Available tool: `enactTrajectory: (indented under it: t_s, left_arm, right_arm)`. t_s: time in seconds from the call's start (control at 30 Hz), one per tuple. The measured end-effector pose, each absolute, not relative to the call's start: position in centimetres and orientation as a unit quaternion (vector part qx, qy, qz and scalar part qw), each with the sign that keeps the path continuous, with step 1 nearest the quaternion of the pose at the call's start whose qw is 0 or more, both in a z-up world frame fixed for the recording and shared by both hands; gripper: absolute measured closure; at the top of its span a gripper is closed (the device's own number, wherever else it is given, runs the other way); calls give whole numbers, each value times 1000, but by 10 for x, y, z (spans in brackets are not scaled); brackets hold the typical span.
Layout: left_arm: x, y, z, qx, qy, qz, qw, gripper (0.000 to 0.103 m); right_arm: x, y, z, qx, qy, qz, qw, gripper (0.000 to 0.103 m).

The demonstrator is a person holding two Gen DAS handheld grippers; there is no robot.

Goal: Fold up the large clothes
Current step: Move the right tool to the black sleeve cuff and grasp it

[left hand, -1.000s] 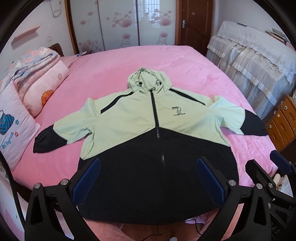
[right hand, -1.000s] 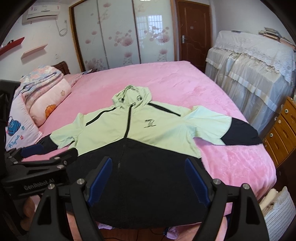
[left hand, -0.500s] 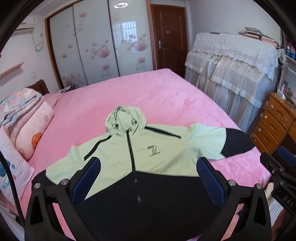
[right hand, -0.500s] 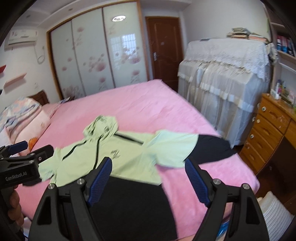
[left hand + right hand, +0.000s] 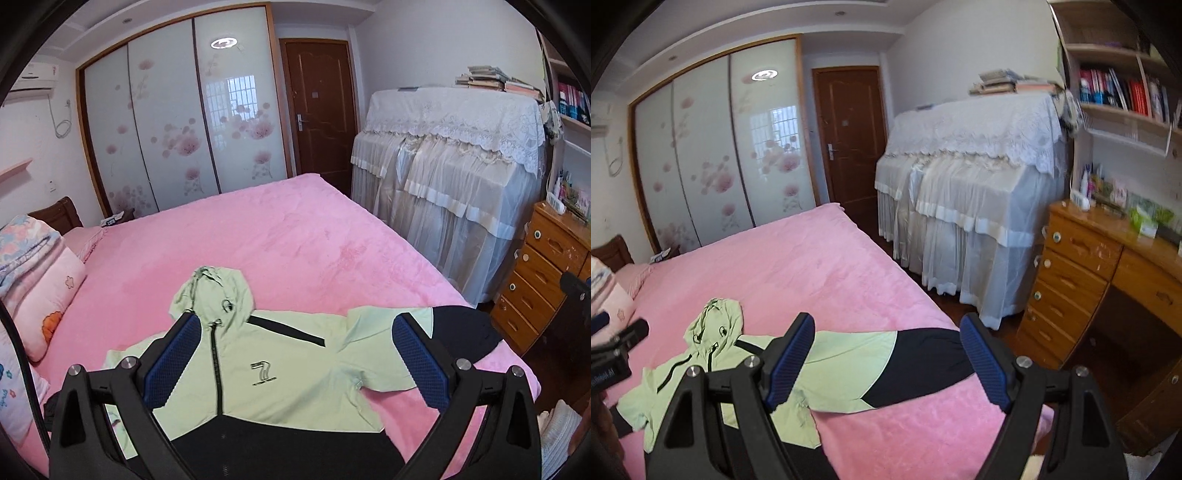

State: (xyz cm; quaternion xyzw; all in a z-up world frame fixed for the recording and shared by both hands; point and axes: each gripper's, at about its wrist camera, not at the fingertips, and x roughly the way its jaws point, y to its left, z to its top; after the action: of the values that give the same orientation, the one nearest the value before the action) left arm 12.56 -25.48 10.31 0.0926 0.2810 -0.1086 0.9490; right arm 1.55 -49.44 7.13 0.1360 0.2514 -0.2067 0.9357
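A light green and black hooded jacket (image 5: 280, 373) lies flat, front up and zipped, on the pink bed (image 5: 295, 236), hood pointing away. My left gripper (image 5: 295, 365) is open and empty above the jacket's chest. In the right wrist view the jacket (image 5: 849, 350) shows its right sleeve with the black cuff (image 5: 923, 365) stretched toward the bed's right edge. My right gripper (image 5: 886, 365) is open and empty above that sleeve. The left gripper's body (image 5: 613, 354) shows at the left edge of the right wrist view.
Pillows and folded quilts (image 5: 33, 280) lie at the bed's left. A lace-covered cabinet (image 5: 443, 177) and a wooden dresser (image 5: 1082, 288) stand to the right. A sliding wardrobe (image 5: 177, 136) and a door (image 5: 321, 110) are behind. A white basket (image 5: 557, 439) sits by the bed corner.
Both grippers have tilted up and swung to the right. The jacket now sits lower in both views and more of the room shows. The jacket has not moved.
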Motion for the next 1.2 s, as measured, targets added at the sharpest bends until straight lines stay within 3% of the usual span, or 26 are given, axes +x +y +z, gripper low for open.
enactTrajectory:
  t_s: [0.5, 0.83, 1.2]
  left_arm:
    - [181, -327, -57, 59, 343, -110, 931, 1]
    - [209, -359, -97, 60, 376, -141, 914, 1]
    - [251, -370, -154, 45, 471, -135, 870, 1]
  right_arm:
    - [71, -600, -81, 257, 372, -221, 864, 21]
    - [104, -634, -158, 314, 427, -230, 816, 21]
    - [114, -681, -228, 413, 442, -253, 755, 31]
